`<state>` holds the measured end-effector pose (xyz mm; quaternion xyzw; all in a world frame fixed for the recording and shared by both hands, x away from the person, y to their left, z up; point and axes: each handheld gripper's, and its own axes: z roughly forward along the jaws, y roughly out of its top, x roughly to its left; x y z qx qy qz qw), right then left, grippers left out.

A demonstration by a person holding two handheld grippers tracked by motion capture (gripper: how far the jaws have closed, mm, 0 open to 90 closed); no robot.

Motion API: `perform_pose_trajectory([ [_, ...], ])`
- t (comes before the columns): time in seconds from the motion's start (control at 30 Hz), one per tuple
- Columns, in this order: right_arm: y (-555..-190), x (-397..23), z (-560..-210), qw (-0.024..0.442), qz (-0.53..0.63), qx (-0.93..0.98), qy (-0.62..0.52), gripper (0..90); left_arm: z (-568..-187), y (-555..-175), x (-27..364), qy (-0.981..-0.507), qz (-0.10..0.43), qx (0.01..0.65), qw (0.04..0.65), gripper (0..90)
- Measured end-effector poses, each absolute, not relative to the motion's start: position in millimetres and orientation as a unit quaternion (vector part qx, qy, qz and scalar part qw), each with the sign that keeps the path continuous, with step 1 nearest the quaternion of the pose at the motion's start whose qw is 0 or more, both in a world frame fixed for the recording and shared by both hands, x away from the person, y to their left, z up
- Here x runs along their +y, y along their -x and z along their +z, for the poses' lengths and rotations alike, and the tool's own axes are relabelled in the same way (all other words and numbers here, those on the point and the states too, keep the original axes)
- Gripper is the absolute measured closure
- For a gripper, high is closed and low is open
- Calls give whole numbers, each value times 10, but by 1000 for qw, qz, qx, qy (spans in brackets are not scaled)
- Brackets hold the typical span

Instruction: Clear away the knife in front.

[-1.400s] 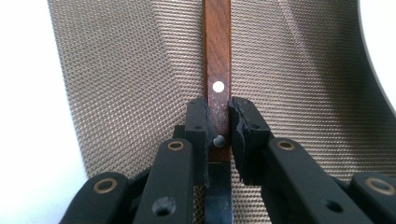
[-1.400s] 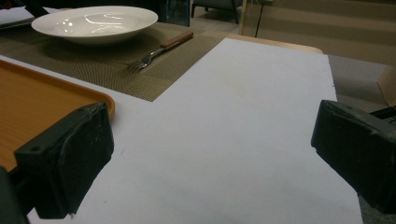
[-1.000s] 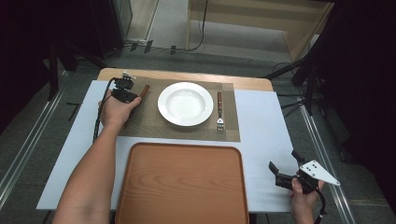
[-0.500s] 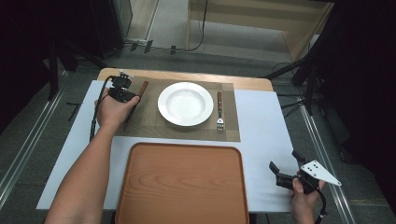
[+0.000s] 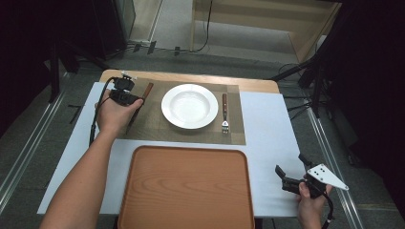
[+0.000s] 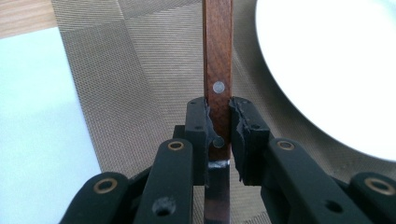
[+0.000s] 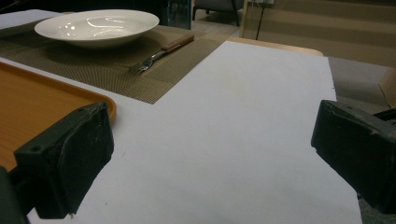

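The knife (image 6: pixel 218 70) sits clamped in the left gripper (image 6: pixel 218 135), the jaws pressed on either side of its handle right where wood meets blade. It has a dark reddish-brown wooden handle with two round metal rivets, and a plain steel blade that runs back between the jaws. Seen from the high view, the knife (image 5: pixel 147 89) lies with its long axis running away across the table, handle end pointing toward the far edge and slightly right, over the left part of the woven brown placemat (image 5: pixel 157 125), just left of the white plate (image 5: pixel 190 106). A fork (image 5: pixel 224 112) with a matching wooden handle lies on the mat to the right of the plate. The right gripper (image 5: pixel 292 172) hovers at the near right corner of the white table (image 5: pixel 272 129), beside the wooden tray (image 5: pixel 186 191), its jaws wide apart with nothing between them.
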<state>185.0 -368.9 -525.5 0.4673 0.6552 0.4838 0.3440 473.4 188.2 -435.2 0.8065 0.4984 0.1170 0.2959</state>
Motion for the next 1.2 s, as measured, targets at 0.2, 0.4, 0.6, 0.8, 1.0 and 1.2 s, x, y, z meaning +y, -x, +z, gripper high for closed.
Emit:
perform_pose_trajectory([
  [0.2,-1845,-3686,-5255,345,484,656,-465,0,-4315,-4552,1823,-821,128,476,288,763],
  [0.4,-1840,-3691,-5254,345,487,656,-462,0,-4317,-4387,1830,-820,118,473,299,763],
  [0.6,-1838,-3685,-5254,346,487,658,-458,0,-4273,-4214,1746,-830,124,460,291,763],
  [0.8,-1835,-3678,-5254,349,484,660,-456,0,-4200,-4061,1681,-837,133,446,288,763],
  [1.0,-1826,-3688,-5251,347,489,658,-455,0,-4175,-3926,1685,-838,124,444,293,763],
  [1.2,-1825,-3680,-5252,347,487,661,-453,0,-4174,-3795,1680,-839,122,440,297,763],
])
